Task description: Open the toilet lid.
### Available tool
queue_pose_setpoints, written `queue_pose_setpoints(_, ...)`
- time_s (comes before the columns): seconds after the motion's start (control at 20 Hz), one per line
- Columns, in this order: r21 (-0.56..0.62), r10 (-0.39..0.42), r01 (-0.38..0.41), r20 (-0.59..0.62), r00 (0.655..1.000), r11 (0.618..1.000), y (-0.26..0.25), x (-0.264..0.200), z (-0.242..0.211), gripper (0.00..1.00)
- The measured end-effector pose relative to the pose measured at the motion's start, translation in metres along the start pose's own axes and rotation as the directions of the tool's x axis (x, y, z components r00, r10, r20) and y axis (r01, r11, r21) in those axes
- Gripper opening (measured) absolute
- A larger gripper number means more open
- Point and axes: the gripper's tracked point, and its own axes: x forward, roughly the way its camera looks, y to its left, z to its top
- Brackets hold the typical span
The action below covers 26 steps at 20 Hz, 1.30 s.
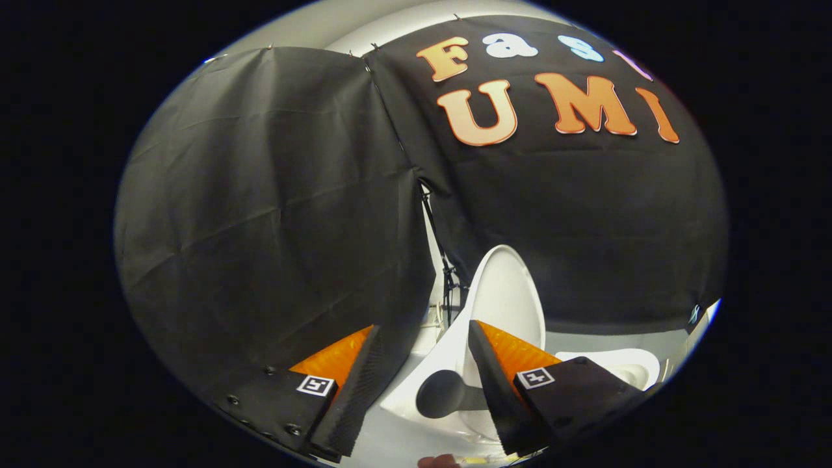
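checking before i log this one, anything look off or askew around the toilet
Nothing looks spilled or broken. The toilet lid stands raised, leaning back toward the black cloth wall, with the white seat below it. The gripper is open, its fingers apart and pressing nothing, the lid's edge just ahead between them.

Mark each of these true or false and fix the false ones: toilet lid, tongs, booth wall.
1. The toilet lid stands raised, close to upright. True.
2. The tongs are shut on the lid. False: the fingers stand apart, and the lid's edge and a dark round knob lie in the gap, with neither finger seen pressing on them.
3. Black cloth hangs behind the toilet. True.
4. The lid lies flat on the toilet bowl. False: it is lifted, and the white bowl rim shows beyond the right finger.
5. A dark round knob sits between the fingers. True.
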Motion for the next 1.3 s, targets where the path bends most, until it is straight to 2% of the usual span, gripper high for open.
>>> queue_pose_setpoints(0.1, -0.01, 0.021, -0.021, 0.042, 0.999, 1.0, -0.001, -0.011, 0.015, 0.89)
queue_pose_setpoints(0.4, -0.036, 0.01, -0.005, 0.15, 0.989, 0.999, -0.048, -0.063, 0.066, 0.88)
queue_pose_setpoints(0.65, -0.058, -0.057, 0.072, 0.226, 0.972, 0.996, -0.11, -0.103, 0.107, 0.88)
queue_pose_setpoints(0.8, -0.097, -0.116, 0.147, 0.274, 0.955, 0.984, -0.152, -0.136, 0.122, 0.88)
queue_pose_setpoints(1.05, -0.076, -0.191, 0.224, 0.307, 0.932, 0.972, -0.211, -0.189, 0.131, 0.88)
queue_pose_setpoints(1.3, -0.05, -0.306, 0.337, 0.312, 0.9, 0.94, -0.275, -0.234, 0.131, 0.88)
